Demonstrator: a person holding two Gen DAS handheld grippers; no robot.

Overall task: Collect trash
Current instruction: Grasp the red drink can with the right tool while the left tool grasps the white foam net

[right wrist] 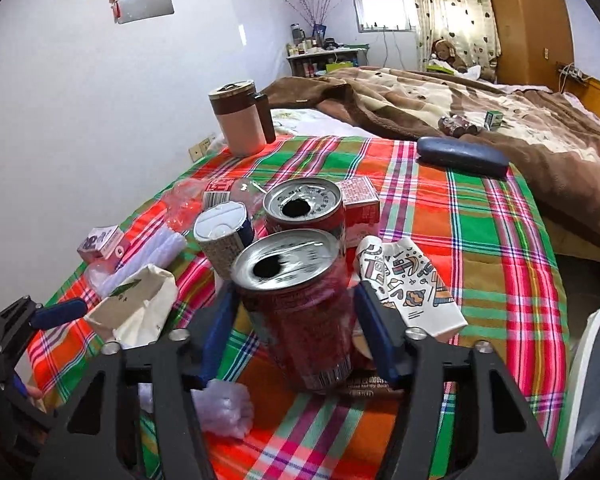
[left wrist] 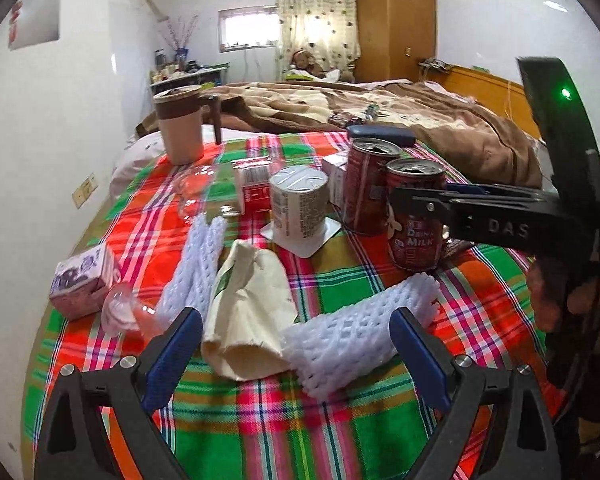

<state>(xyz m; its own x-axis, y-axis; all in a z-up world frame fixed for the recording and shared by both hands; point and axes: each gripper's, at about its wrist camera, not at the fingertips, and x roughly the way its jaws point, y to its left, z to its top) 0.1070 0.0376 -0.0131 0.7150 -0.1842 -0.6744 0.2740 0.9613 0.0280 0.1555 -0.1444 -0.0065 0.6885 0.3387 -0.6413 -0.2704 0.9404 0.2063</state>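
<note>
Trash lies on a plaid cloth [left wrist: 340,276]. My right gripper [right wrist: 296,320] has its blue pads on both sides of a red milk can [right wrist: 300,316], which still stands on the cloth; the can also shows in the left wrist view [left wrist: 414,220] with the right gripper [left wrist: 420,200] at it. A second red can [right wrist: 306,210] stands just behind. My left gripper [left wrist: 296,332] is open above a crumpled cream paper bag [left wrist: 248,312] and a white foam net [left wrist: 356,328], touching neither.
An upturned paper cup [left wrist: 298,204], a second foam net [left wrist: 198,264], a purple carton [left wrist: 84,280], clear plastic [left wrist: 124,312], red cartons [right wrist: 360,200] and a patterned carton [right wrist: 410,288] lie around. A mug [left wrist: 182,128] and a dark case [right wrist: 462,158] sit at the back. A bed with a brown blanket [right wrist: 480,108] lies beyond.
</note>
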